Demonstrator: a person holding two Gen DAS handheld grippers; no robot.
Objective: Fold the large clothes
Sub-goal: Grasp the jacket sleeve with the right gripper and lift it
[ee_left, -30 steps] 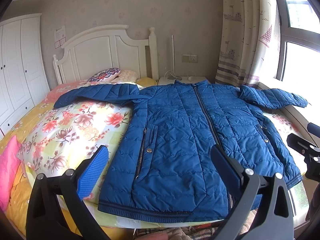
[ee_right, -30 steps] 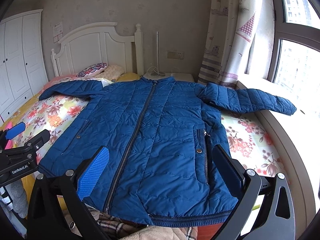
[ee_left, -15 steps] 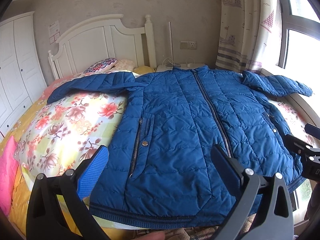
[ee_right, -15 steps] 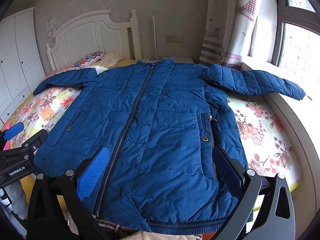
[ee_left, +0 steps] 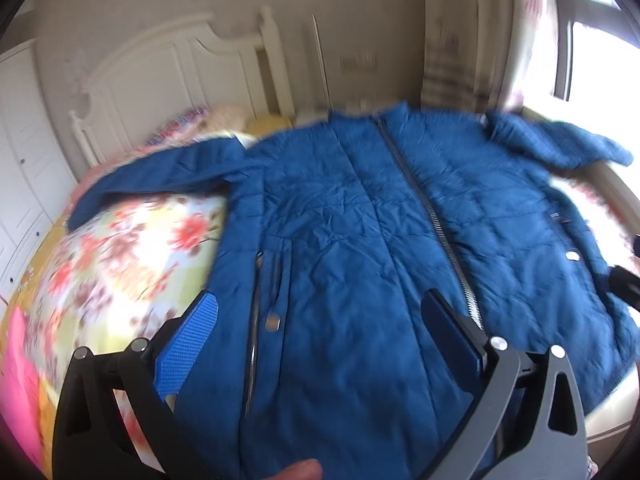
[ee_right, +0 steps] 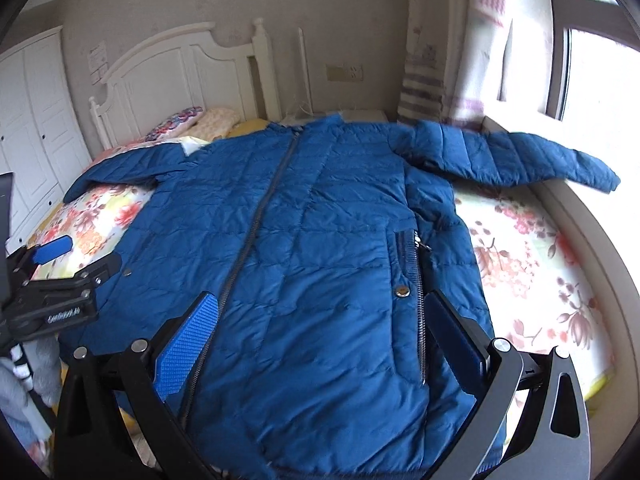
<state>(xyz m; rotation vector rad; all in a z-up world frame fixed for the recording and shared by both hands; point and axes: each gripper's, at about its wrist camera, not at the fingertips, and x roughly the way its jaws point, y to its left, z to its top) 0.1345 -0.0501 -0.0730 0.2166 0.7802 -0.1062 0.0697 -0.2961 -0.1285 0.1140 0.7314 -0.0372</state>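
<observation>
A blue quilted jacket (ee_left: 360,220) lies flat and zipped on the bed, collar toward the headboard and both sleeves spread out. My left gripper (ee_left: 320,308) is open, hovering over the jacket's lower left panel near the pocket zip and snap (ee_left: 273,323). The left wrist view is motion-blurred. My right gripper (ee_right: 322,304) is open above the jacket (ee_right: 328,208), between the centre zip and the right pocket snap (ee_right: 401,290). Neither gripper holds anything. The left gripper (ee_right: 60,280) also shows at the left edge of the right wrist view. The near hem is hidden behind the fingers.
A floral duvet (ee_left: 120,256) covers the bed, with pillows (ee_right: 180,120) at the white headboard (ee_right: 192,68). A white wardrobe (ee_right: 36,120) stands on the left. Curtain (ee_right: 460,52) and window sill (ee_right: 580,216) run along the right, under the right sleeve (ee_right: 520,156). A fingertip (ee_left: 298,472) shows at the bottom.
Both grippers have moved forward and down toward the jacket, which now fills more of each view. The jacket itself has not shifted. Both stay open.
</observation>
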